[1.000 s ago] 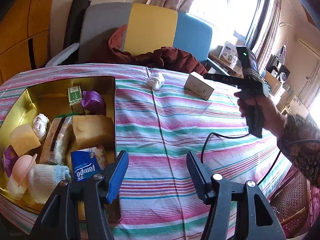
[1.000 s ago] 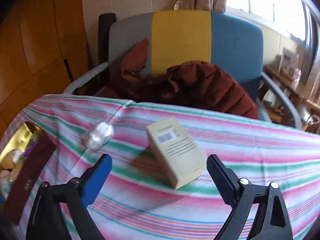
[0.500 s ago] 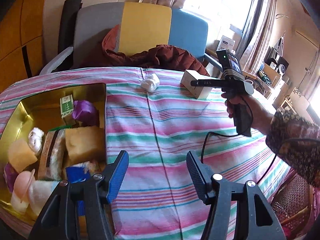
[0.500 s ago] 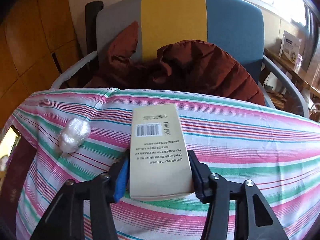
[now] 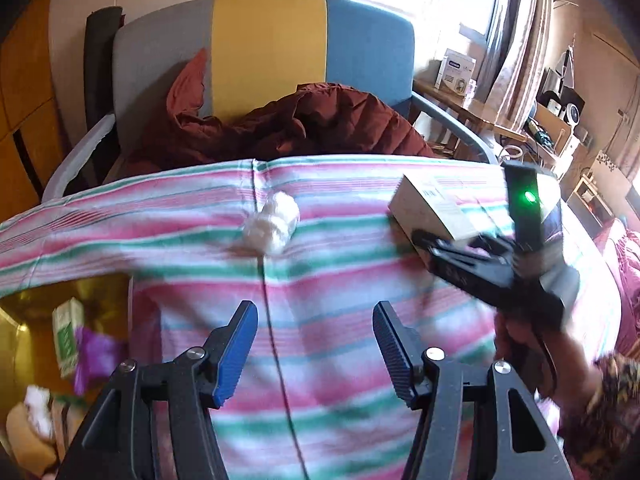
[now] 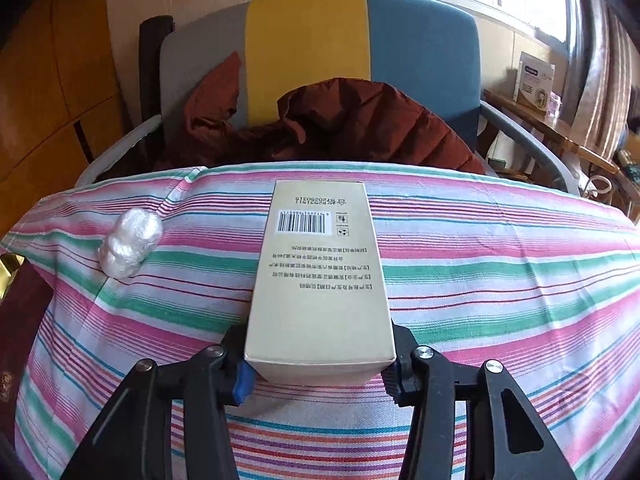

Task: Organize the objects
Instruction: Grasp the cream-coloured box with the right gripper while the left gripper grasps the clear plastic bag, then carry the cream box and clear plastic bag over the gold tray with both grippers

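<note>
On striped tablecloth (image 6: 500, 264): right gripper (image 6: 320, 364) clamped on cream box (image 6: 320, 280) at near end. Left gripper (image 5: 314, 348) spread, empty. Advice: lift level, carry to gold tin (image 5: 24, 320), avoid plastic wad (image 6: 130, 242).

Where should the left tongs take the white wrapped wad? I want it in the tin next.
Probably across its narrow waist, from above. The white wrapped wad lies free on the striped cloth, two lobes long, so closing across the short width fits the open left tongs.
</note>
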Demonstrator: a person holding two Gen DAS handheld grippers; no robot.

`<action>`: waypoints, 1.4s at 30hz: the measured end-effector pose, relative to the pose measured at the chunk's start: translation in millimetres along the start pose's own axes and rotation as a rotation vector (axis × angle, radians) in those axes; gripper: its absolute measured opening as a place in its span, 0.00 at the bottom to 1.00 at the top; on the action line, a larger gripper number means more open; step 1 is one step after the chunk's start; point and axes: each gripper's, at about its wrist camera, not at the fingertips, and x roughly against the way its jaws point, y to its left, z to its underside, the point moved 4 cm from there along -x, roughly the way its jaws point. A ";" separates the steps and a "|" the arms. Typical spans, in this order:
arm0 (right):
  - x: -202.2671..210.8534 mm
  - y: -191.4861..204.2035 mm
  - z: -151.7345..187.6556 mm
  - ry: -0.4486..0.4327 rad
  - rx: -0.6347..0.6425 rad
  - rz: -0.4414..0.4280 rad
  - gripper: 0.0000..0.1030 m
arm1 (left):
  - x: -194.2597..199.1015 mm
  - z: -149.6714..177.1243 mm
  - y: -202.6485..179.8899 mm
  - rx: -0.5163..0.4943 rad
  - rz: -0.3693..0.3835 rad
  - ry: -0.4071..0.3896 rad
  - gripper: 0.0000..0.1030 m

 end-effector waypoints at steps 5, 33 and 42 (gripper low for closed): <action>1.6 -15.1 1.5 -0.017 -0.073 -0.008 0.49 | -50.2 -31.3 7.7 -0.034 -0.115 0.024 0.59; 1.2 -14.3 4.6 -0.034 -0.060 0.045 0.49 | -113.0 -33.0 33.2 0.009 -0.188 -0.032 0.36; 3.6 -20.5 4.0 -0.042 -0.080 0.095 0.49 | -75.3 -6.8 21.6 -0.003 -0.174 -0.096 0.36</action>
